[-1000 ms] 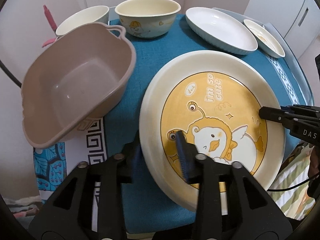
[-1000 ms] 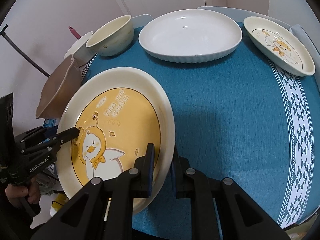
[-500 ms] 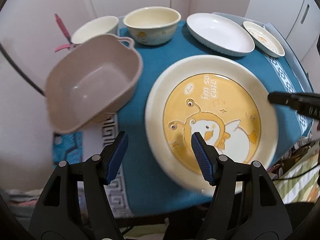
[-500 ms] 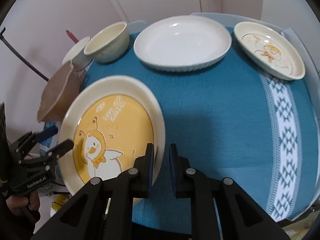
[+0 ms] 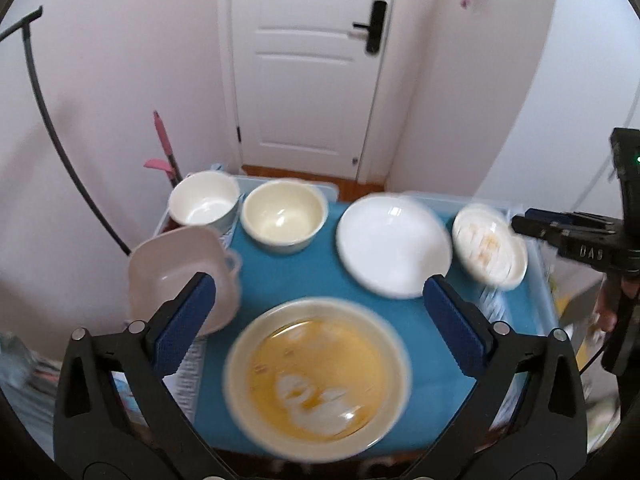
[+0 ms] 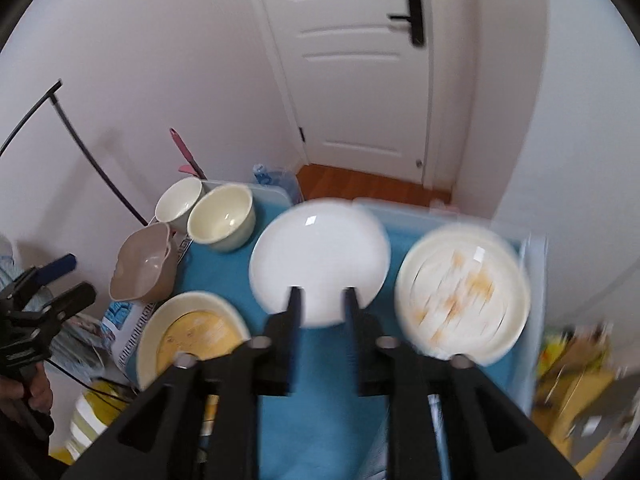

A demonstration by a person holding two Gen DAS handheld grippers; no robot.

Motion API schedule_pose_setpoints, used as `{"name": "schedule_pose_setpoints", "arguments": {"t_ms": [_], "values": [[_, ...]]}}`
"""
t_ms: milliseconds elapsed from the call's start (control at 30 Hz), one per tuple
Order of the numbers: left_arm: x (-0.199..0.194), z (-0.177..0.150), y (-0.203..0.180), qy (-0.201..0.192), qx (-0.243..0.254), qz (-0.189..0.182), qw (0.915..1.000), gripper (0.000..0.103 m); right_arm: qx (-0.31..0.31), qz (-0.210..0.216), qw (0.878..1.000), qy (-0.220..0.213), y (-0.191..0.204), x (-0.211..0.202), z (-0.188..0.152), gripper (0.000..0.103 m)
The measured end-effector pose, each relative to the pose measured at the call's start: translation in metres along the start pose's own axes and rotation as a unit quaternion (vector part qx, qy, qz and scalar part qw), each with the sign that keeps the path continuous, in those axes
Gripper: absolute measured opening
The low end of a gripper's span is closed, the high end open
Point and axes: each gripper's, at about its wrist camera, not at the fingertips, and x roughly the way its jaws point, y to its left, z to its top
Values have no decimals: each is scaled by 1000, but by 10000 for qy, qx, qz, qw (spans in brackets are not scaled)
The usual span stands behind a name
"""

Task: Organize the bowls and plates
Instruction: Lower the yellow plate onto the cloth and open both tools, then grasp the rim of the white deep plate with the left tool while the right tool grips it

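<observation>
The big cream plate with the yellow duck picture [image 5: 318, 380] [image 6: 192, 332] lies flat on the blue tablecloth [image 5: 280, 276], near its front edge. My left gripper [image 5: 319, 286] hangs well above it, jaws opening wide, nothing between them. My right gripper [image 6: 323, 294] is also up high, jaws opening and empty, over the white deep plate [image 6: 320, 252] [image 5: 394, 246]. A small duck plate [image 6: 460, 292] [image 5: 490, 252] lies at the right. A cream bowl [image 5: 284, 216], a white bowl [image 5: 204, 204] and a beige basin [image 5: 176, 276] are at the back left.
A white door [image 5: 304, 60] stands behind the table, with wood floor at its foot. A pink-handled tool [image 5: 162, 140] and a black bent rod [image 5: 48, 120] lean at the left wall. A hand [image 6: 24, 392] holds the left gripper [image 6: 76, 278]. The right gripper [image 5: 520, 222] shows at the right edge.
Both grippers have let go of the big duck plate, opened, and risen back from the table. The plate now rests on the cloth.
</observation>
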Motion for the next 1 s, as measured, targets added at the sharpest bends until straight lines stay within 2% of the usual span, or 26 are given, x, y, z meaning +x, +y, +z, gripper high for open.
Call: {"name": "schedule_pose_setpoints", "arguments": {"t_ms": [33, 67, 100, 167, 233, 333, 400, 467, 533, 633, 700, 767, 833, 900, 967, 1000], "values": [[5, 4, -6, 23, -89, -11, 10000, 103, -156, 56, 9999, 24, -7, 1, 10, 67], [13, 7, -12, 59, -192, 13, 9998, 103, -282, 129, 9995, 51, -15, 4, 20, 91], [20, 10, -16, 103, -260, 14, 9996, 103, -425, 219, 9988, 82, -21, 7, 28, 94], [41, 15, -20, 292, -413, -4, 9987, 103, -680, 398, 9968, 130, -35, 20, 45, 94], [68, 20, -18, 515, -574, 3, 9970, 103, -856, 497, 9941, 448, -47, 44, 59, 94], [104, 22, -17, 839, -739, -75, 9937, 103, -937, 329, 9901, 994, -62, 81, 71, 94], [132, 19, -15, 1129, -746, -97, 9908, 100, -905, 260, 9888, 1154, -67, 105, 72, 94], [158, 12, -15, 1456, -724, -136, 9866, 83, -904, 317, 9850, 1437, -74, 131, 71, 94], [181, 4, -12, 1772, -747, -192, 9812, 72, -894, 378, 9819, 1624, -76, 153, 67, 94], [202, -7, -9, 2029, -824, -287, 9753, 67, -914, 516, 9775, 1831, -78, 173, 64, 85], [210, -12, -9, 2163, -852, -361, 9719, 63, -953, 617, 9742, 1950, -78, 187, 60, 72], [217, -14, -9, 2250, -826, -406, 9700, 52, -952, 698, 9710, 2078, -78, 198, 56, 62], [222, -17, -9, 2324, -824, -443, 9681, 49, -986, 719, 9684, 2176, -78, 205, 51, 55], [224, -19, -9, 2359, -835, -474, 9670, 44, -1023, 704, 9667, 2239, -77, 211, 48, 42], [226, -21, -10, 2407, -824, -508, 9658, 30, -1036, 716, 9653, 2287, -78, 215, 45, 32], [226, -23, -11, 2435, -804, -510, 9652, 28, -1038, 742, 9645, 2311, -79, 216, 45, 29]]}}
